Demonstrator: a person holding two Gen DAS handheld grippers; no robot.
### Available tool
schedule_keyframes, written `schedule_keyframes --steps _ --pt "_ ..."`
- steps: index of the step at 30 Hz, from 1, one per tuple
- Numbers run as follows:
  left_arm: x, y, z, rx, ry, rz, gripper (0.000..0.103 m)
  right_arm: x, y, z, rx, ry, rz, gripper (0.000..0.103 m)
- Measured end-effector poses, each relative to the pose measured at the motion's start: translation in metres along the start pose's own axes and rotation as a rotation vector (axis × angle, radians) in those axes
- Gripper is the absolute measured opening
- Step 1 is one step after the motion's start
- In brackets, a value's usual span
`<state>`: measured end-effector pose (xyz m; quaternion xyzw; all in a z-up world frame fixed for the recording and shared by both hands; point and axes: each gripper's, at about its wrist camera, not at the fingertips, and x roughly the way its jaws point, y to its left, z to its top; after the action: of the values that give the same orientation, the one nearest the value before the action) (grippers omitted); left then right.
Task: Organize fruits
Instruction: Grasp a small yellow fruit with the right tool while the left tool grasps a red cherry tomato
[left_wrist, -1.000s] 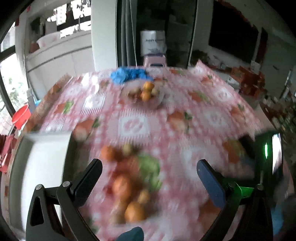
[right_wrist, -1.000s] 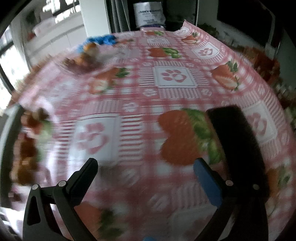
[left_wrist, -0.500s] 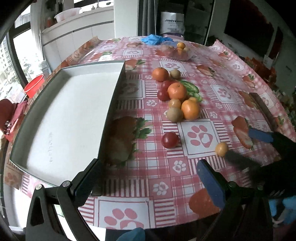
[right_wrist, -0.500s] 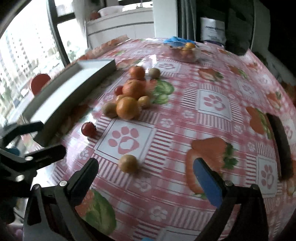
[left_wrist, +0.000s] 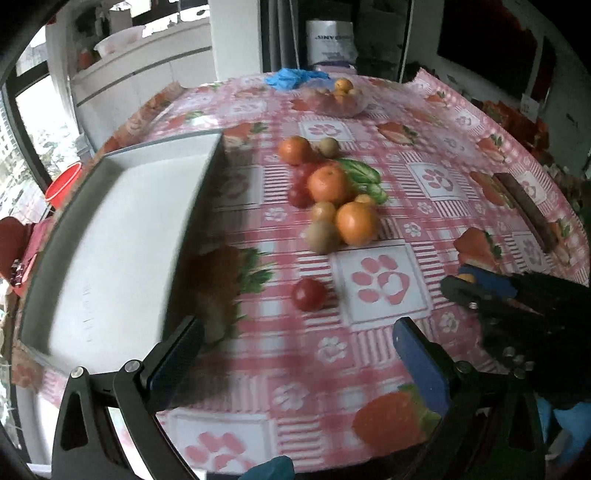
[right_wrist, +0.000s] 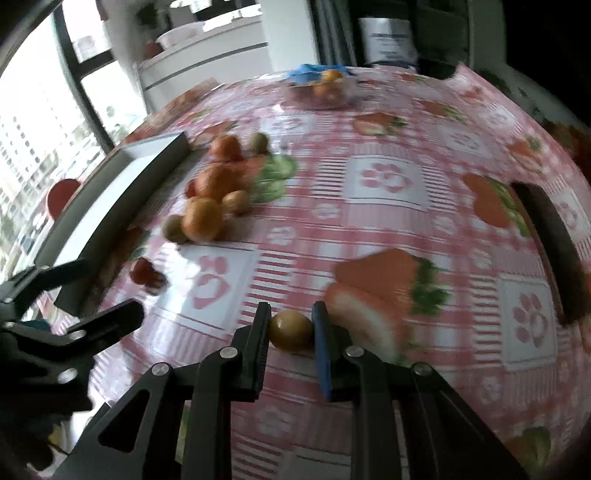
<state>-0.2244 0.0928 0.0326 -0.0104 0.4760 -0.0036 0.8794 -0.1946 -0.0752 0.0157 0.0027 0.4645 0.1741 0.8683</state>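
Right wrist view puts our right gripper (right_wrist: 291, 334) low at six o'clock, its jaws drawn in on a small golden-brown fruit (right_wrist: 290, 329), round and glossy with one bright glint, pinched between a black pad and a blue one just above the pink checked tablecloth (right_wrist: 384, 236). At ten o'clock from it we see the fruit heap (right_wrist: 218, 192): several oranges, dull green-brown kiwis and small red fruits, bunched beside the dark wall of the white tray (right_wrist: 122, 206). A lone red tomato (right_wrist: 144, 272) lies between heap and gripper, at nine o'clock. Far off at twelve o'clock sits a clear bowl (right_wrist: 325, 92) of more fruit. In the left wrist view our left gripper (left_wrist: 295, 354) stands wide apart with nothing between its fingers, the tomato (left_wrist: 308, 294) just beyond them at twelve o'clock, the white tray (left_wrist: 122, 236) at ten o'clock
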Motion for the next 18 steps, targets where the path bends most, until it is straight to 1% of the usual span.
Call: schedule_keyframes --steps 3,6,8,12,15,17,18 --pt "0.017 -0.011 0.004 0.020 0.009 0.024 0.103 -0.005 -0.008 -0.004 0.012 -0.007 0.002 0.025" --pt "0.035 -0.011 0.004 0.018 0.043 0.048 0.103 -0.008 -0.011 -0.006 0.020 -0.016 0.012 0.025" --pt "0.039 -0.006 0.003 -0.017 0.054 0.016 0.103 -0.008 -0.012 -0.007 0.023 -0.019 0.021 0.025" --pt "0.039 -0.007 -0.001 0.021 0.021 -0.001 0.103 -0.010 -0.011 -0.007 0.024 -0.027 0.031 0.025" --pt "0.041 -0.006 0.004 0.013 0.058 -0.004 0.103 -0.007 -0.011 -0.007 0.016 -0.010 0.027 0.025" --pt "0.040 -0.007 0.003 0.012 0.055 -0.008 0.101 -0.007 -0.006 -0.006 -0.030 0.001 0.009 0.027" --pt "0.038 -0.008 0.002 0.014 0.050 -0.010 0.097 -0.005 -0.003 -0.006 -0.050 0.002 0.001 0.029"
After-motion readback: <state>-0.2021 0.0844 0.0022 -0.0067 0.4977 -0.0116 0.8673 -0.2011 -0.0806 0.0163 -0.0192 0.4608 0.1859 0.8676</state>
